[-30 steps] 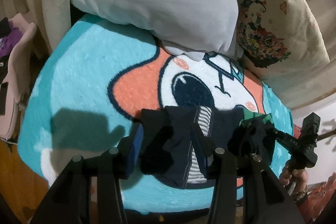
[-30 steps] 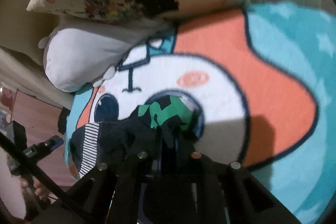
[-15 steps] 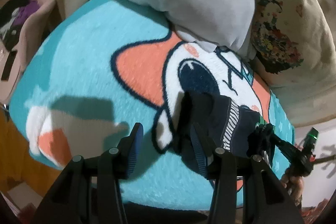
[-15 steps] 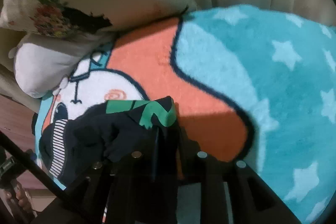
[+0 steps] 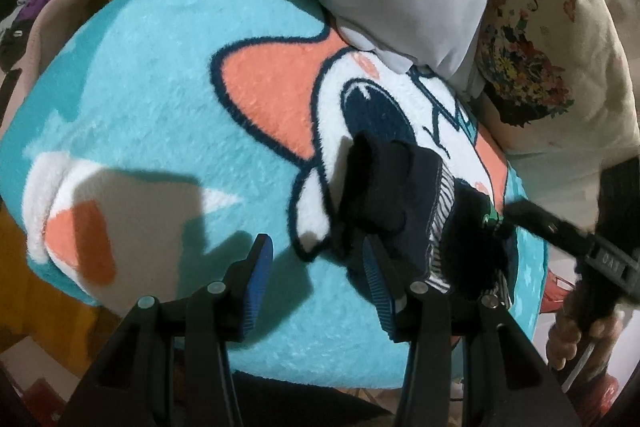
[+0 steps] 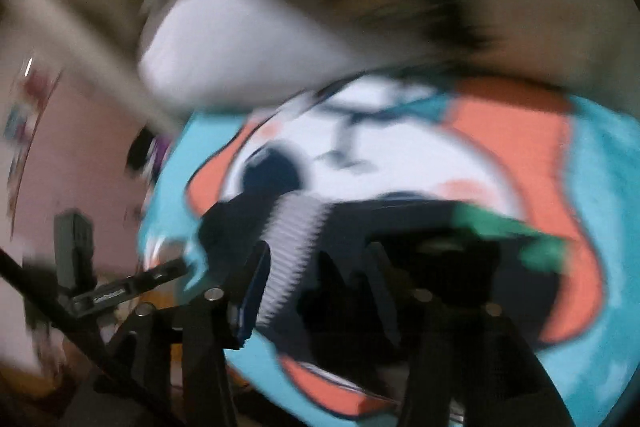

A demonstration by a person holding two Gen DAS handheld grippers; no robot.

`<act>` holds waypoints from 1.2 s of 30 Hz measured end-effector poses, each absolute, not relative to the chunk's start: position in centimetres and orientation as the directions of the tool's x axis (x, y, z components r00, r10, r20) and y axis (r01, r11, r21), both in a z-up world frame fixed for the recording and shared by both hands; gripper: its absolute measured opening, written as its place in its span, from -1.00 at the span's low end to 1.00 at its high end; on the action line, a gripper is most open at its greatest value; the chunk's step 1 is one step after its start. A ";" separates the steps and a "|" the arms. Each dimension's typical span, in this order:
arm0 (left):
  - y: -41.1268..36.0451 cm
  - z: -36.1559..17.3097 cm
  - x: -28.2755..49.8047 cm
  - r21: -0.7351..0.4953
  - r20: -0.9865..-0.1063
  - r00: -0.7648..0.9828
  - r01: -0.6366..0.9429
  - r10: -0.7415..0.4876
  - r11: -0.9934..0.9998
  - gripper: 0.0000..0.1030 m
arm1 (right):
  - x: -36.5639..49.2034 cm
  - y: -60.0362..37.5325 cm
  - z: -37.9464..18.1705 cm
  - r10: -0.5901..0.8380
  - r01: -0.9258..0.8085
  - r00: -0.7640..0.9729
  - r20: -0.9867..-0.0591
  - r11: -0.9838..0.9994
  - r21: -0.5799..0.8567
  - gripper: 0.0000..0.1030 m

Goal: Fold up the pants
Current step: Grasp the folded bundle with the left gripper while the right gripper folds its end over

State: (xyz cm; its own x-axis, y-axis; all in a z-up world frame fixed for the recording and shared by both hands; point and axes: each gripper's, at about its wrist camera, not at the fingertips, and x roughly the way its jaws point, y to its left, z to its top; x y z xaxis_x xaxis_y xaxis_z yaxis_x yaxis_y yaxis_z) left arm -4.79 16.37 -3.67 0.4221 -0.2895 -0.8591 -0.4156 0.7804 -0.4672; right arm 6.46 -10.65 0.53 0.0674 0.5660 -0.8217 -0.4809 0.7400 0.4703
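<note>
Since the earlier frame, the pants (image 5: 404,203) had bunched into a dark heap on the blanket (image 5: 160,99), below its cartoon eye. The left gripper (image 5: 316,267) stood wide open and empty; the right gripper (image 6: 316,267) looked parted, though blur hid any hold. Soft, light and floppy, the cloth seemed best pinched at the striped waistband (image 5: 440,215).

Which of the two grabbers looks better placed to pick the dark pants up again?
Probably the left gripper: it is open, and the pants touch its right finger. The right gripper also looks open over the pants, but its view is badly blurred, so it seems to be swinging.
</note>
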 end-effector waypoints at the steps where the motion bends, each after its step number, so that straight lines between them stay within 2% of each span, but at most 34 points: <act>1: 16.6 -3.8 -5.0 -0.470 -0.858 0.422 -0.416 -0.293 0.778 -0.12 | 6.6 -8.1 0.2 0.557 -0.516 0.028 -0.830 0.719 0.465 0.18; 5: 17.6 -4.2 -6.0 -0.477 -0.856 0.425 -0.429 -0.294 0.767 -0.08 | 6.9 -0.7 -2.0 0.419 -0.588 -0.022 -0.907 0.728 0.351 0.24; 8: 18.4 -4.5 -6.6 -0.483 -0.853 0.430 -0.435 -0.296 0.760 -0.05 | 6.7 3.2 -3.7 0.315 -0.623 -0.050 -0.948 0.732 0.276 0.38; 10: 18.8 -4.7 -6.8 -0.488 -0.851 0.430 -0.435 -0.302 0.757 -0.05 | 6.2 5.1 -5.0 0.221 -0.644 -0.044 -0.974 0.739 0.197 0.56; 14: 19.1 -4.9 -6.8 -0.497 -0.847 0.428 -0.426 -0.315 0.756 -0.05 | 5.1 6.8 -6.8 0.083 -0.691 0.004 -0.997 0.720 0.057 0.65; 15: 19.1 -4.9 -6.7 -0.499 -0.846 0.427 -0.420 -0.319 0.758 -0.05 | 4.9 6.8 -6.7 0.072 -0.703 0.011 -0.997 0.710 0.044 0.55; 17: 19.0 -4.9 -6.6 -0.503 -0.843 0.425 -0.406 -0.330 0.763 -0.05 | 4.8 6.0 -6.1 0.075 -0.716 0.024 -0.997 0.697 0.035 0.18; 18: 18.8 -4.9 -6.4 -0.506 -0.841 0.421 -0.395 -0.338 0.767 -0.04 | 4.9 5.6 -5.8 0.079 -0.714 0.028 -0.996 0.700 0.036 -0.14; 19: 18.4 -5.1 -6.1 -0.509 -0.841 0.413 -0.382 -0.350 0.772 0.00 | 5.1 5.0 -5.6 0.075 -0.709 0.032 -0.997 0.704 0.031 -0.34; 22: 16.6 -5.6 -5.1 -0.512 -0.841 0.382 -0.336 -0.383 0.790 0.01 | 5.8 2.9 -5.2 0.135 -0.671 -0.002 -0.991 0.734 0.102 -0.42; 32: 10.6 -5.4 -1.9 -0.498 -0.827 0.376 -0.142 -0.418 0.856 -0.02 | 7.4 -2.8 -2.3 0.346 -0.537 -0.044 -0.937 0.783 0.314 -0.44; 33: 10.2 -5.3 -1.6 -0.501 -0.823 0.375 -0.126 -0.427 0.856 -0.34 | 7.6 -3.2 -1.7 0.364 -0.525 -0.039 -0.931 0.785 0.329 -0.44; 34: 9.8 -5.1 -1.1 -0.511 -0.818 0.363 -0.106 -0.446 0.853 -0.81 | 7.6 -3.9 -1.2 0.382 -0.515 -0.030 -0.924 0.786 0.342 -0.44; 36: 8.9 -4.3 -0.6 -0.526 -0.809 0.356 -0.081 -0.468 0.847 -0.85 | 7.7 -4.6 -0.2 0.417 -0.493 -0.011 -0.909 0.788 0.367 -0.44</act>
